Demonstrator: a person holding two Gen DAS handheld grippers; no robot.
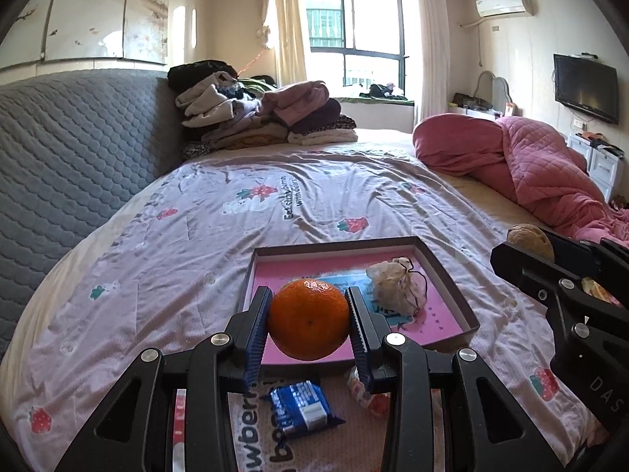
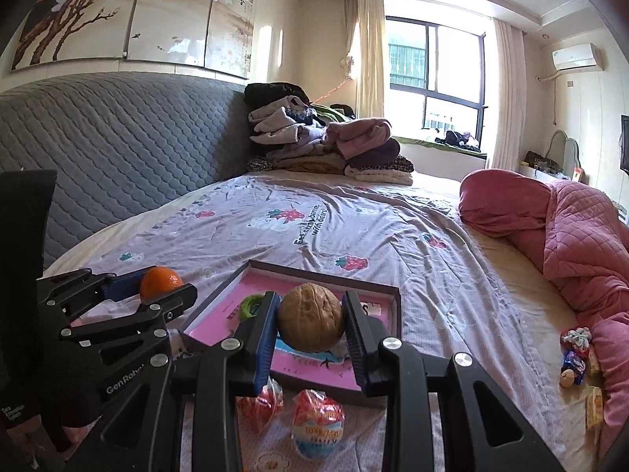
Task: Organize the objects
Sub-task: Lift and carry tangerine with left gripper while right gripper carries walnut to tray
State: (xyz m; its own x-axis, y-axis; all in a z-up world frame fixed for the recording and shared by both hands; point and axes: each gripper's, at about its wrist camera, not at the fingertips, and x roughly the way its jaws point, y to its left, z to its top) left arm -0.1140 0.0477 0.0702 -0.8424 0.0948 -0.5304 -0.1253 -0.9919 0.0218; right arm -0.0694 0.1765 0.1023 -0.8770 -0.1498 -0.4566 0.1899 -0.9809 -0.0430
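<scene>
Scattered near the shallow box [image 1: 452, 275] on the bedsheet [image 1: 157, 275]: blue snack packet [image 1: 302, 409], red wrapped snacks [image 2: 318, 424], perhaps a mesh pouch [image 1: 397, 287] inside. Left gripper [image 1: 310, 318] pinching the orange [image 1: 308, 318], right gripper [image 2: 310, 322] clamping the walnut [image 2: 310, 322], both raised at the box's near edge.

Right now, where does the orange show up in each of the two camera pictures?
Left wrist view: the orange sits low centre, clamped in the left gripper.
Right wrist view: the orange shows at left, in that same gripper.
Shared landmark: the pink-lined tray just behind.
</scene>
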